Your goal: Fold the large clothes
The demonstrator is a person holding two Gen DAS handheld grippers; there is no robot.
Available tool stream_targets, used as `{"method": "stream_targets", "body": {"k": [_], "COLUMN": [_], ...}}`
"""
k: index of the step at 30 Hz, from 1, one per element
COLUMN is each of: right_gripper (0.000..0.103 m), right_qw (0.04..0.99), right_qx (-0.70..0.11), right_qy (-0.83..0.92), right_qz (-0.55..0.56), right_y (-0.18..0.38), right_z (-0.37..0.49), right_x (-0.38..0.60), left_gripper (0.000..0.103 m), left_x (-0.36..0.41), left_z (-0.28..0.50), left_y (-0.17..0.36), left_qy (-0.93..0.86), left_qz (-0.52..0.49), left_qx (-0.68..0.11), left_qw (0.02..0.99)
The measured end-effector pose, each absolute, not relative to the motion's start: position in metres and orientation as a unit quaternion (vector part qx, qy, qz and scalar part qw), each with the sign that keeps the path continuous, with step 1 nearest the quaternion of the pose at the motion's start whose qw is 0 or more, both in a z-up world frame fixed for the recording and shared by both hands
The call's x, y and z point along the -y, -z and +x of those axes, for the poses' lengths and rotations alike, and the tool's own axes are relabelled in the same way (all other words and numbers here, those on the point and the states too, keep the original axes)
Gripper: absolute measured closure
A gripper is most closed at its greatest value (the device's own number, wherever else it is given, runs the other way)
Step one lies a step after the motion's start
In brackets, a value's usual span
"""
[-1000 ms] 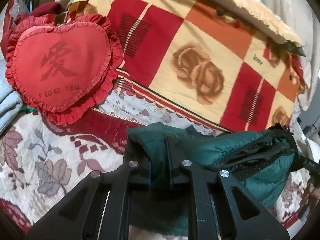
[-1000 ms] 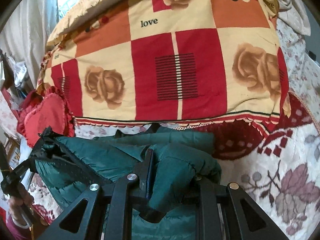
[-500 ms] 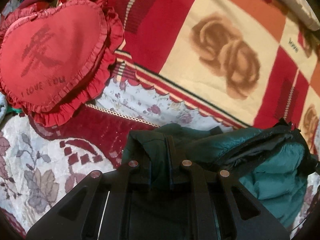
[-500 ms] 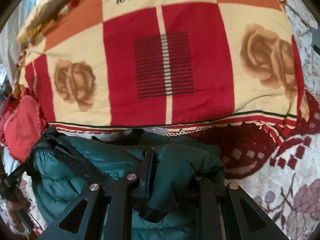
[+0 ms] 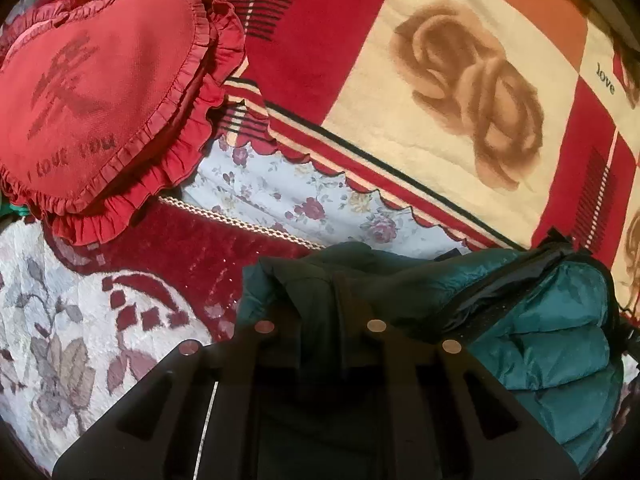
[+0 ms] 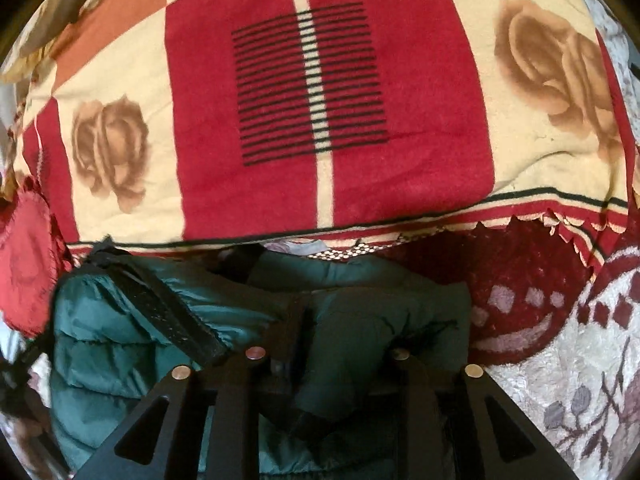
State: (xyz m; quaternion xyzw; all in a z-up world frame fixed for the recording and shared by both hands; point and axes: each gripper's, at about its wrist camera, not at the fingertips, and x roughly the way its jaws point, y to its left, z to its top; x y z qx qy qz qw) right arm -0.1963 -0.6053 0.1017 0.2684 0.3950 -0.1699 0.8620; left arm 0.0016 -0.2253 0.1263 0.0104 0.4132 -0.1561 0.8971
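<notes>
A dark green puffer jacket (image 5: 552, 344) with a black zipper band is held between both grippers above the bed. My left gripper (image 5: 316, 304) is shut on one bunched end of the jacket, its fingertips buried in the fabric. My right gripper (image 6: 328, 332) is shut on the other end of the jacket (image 6: 120, 344), fabric folded over its fingers. The jacket hangs close to the edge of the red and cream rose blanket (image 6: 328, 92).
A red heart-shaped ruffled cushion (image 5: 100, 92) lies at the left, against the rose blanket (image 5: 460, 92). A white and dark red floral bedspread (image 5: 60, 340) covers the bed below; it also shows in the right wrist view (image 6: 580, 380).
Both grippers have carried the jacket forward and lower, toward the rose blanket, which now fills more of both views. Both grips have stayed shut.
</notes>
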Motion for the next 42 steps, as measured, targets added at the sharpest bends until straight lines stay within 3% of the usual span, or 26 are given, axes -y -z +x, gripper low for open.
{"method": "stream_targets", "body": {"k": [3, 4, 5, 7, 11, 14, 16, 18, 27, 30, 34, 40, 42], "right_gripper": [0.061, 0.046, 0.022, 0.009, 0.009, 0.009, 0.009, 0.009, 0.009, 0.015, 0.033, 0.033, 0.033], "right_qw": [0.874, 0.879, 0.883, 0.897, 0.912, 0.916, 0.918, 0.92, 0.92, 0.92, 0.915, 0.897, 0.887], "right_qx": [-0.363, -0.356, -0.351, -0.328, -0.302, -0.309, -0.319, -0.329, -0.359, -0.366, -0.392, -0.425, -0.436], "right_qy": [0.166, 0.168, 0.17, 0.19, 0.194, 0.168, 0.152, 0.131, 0.078, 0.064, 0.058, 0.102, 0.113], "right_qz": [0.278, 0.27, 0.262, 0.229, 0.201, 0.192, 0.179, 0.168, 0.14, 0.12, 0.071, 0.065, 0.098], "right_y": [-0.119, -0.126, -0.131, -0.149, -0.178, -0.184, -0.183, -0.18, -0.148, -0.136, -0.115, -0.072, -0.06], "right_z": [-0.218, -0.224, -0.227, -0.241, -0.258, -0.261, -0.261, -0.257, -0.222, -0.2, -0.166, -0.12, -0.112], "right_x": [0.6, 0.596, 0.593, 0.581, 0.568, 0.553, 0.54, 0.526, 0.472, 0.452, 0.432, 0.449, 0.465], "left_gripper": [0.088, 0.086, 0.086, 0.082, 0.08, 0.071, 0.043, 0.034, 0.033, 0.033, 0.033, 0.033, 0.026], "left_x": [0.218, 0.216, 0.214, 0.212, 0.206, 0.2, 0.193, 0.183, 0.2, 0.22, 0.237, 0.24, 0.243], "left_z": [-0.001, -0.002, -0.004, -0.008, -0.021, -0.026, -0.029, -0.035, -0.067, -0.069, -0.055, -0.014, -0.004], "left_y": [-0.136, -0.14, -0.146, -0.156, -0.176, -0.185, -0.192, -0.202, -0.199, -0.167, -0.13, -0.107, -0.102], "left_qy": [0.173, 0.176, 0.182, 0.192, 0.202, 0.21, 0.212, 0.218, 0.229, 0.212, 0.173, 0.166, 0.167], "left_qz": [-0.007, -0.009, -0.008, -0.008, -0.015, -0.036, -0.051, -0.075, -0.017, 0.038, 0.087, 0.059, 0.054], "left_qx": [-0.414, -0.415, -0.415, -0.41, -0.394, -0.389, -0.372, -0.346, -0.348, -0.377, -0.398, -0.414, -0.418], "left_qw": [0.894, 0.893, 0.891, 0.892, 0.897, 0.896, 0.902, 0.909, 0.909, 0.901, 0.897, 0.893, 0.891]}}
